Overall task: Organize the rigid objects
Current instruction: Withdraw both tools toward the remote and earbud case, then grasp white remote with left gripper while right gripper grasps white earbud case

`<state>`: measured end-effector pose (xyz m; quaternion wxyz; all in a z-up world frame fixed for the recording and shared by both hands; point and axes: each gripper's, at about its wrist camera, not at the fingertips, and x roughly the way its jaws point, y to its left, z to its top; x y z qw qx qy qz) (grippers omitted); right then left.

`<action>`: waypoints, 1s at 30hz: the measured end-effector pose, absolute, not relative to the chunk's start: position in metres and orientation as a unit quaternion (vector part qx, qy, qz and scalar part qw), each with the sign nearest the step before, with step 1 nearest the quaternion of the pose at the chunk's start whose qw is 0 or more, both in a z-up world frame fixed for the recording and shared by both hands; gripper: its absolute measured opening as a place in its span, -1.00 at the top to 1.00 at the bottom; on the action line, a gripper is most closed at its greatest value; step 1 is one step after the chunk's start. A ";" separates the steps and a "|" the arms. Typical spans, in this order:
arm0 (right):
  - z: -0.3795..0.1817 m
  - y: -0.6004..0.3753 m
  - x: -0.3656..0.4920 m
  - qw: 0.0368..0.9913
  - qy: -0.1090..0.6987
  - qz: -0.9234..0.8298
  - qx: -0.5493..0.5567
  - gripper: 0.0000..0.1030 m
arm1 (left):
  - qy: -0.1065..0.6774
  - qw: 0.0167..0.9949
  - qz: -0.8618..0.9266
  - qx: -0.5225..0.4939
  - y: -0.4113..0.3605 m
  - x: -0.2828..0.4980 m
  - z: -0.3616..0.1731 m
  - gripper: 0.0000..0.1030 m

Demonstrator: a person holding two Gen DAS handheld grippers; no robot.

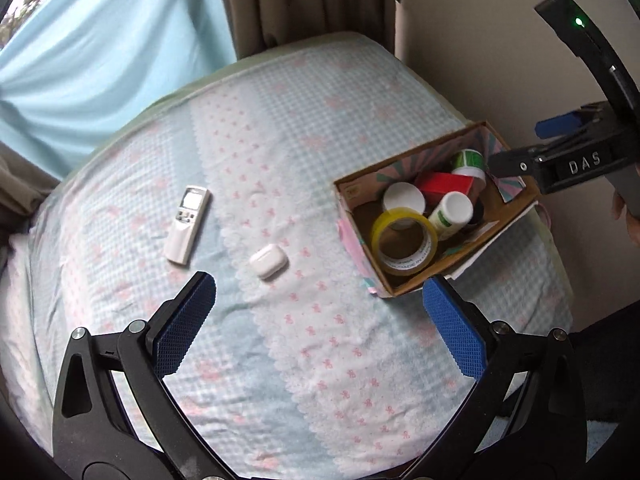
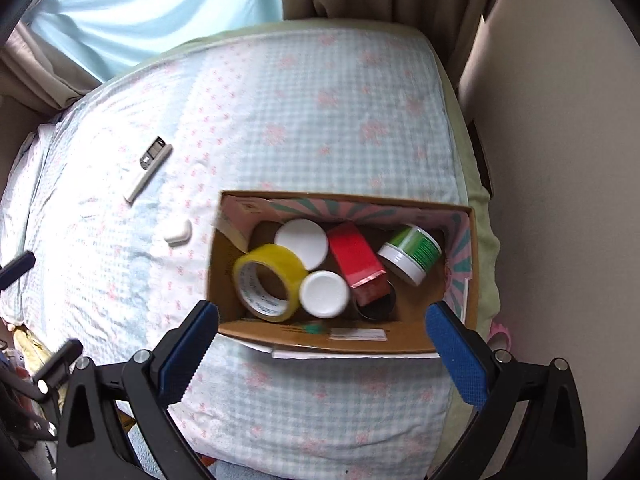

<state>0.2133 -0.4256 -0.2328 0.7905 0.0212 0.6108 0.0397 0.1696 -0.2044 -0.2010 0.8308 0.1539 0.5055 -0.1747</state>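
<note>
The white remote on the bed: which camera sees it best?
The left wrist view: the remote lies face up, its screen and buttons visible. In the right wrist view the remote sits farther off at the left, seen more edge-on and blurred.

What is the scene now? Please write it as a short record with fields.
surface: bed
box: open cardboard, on bed
in box: tape, red carton, green tub, white bottle, white lid
outside box: remote, earbud case
left gripper: open, holds nothing
right gripper: open, above box
</note>
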 end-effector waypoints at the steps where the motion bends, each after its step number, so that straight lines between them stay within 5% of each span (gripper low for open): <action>1: -0.226 -0.414 0.212 0.795 0.604 0.039 0.018 -1.00 | 0.503 0.835 -0.169 0.150 -0.191 0.172 -0.197 -1.00; 14: -0.198 -0.260 0.207 0.823 0.556 -0.011 0.115 -1.00 | 0.489 0.847 -0.155 0.137 -0.005 0.223 -0.185 -1.00; 30: -0.313 -0.165 0.227 0.767 0.545 -0.158 0.300 -1.00 | 0.532 0.794 -0.218 0.197 0.039 0.361 -0.275 -1.00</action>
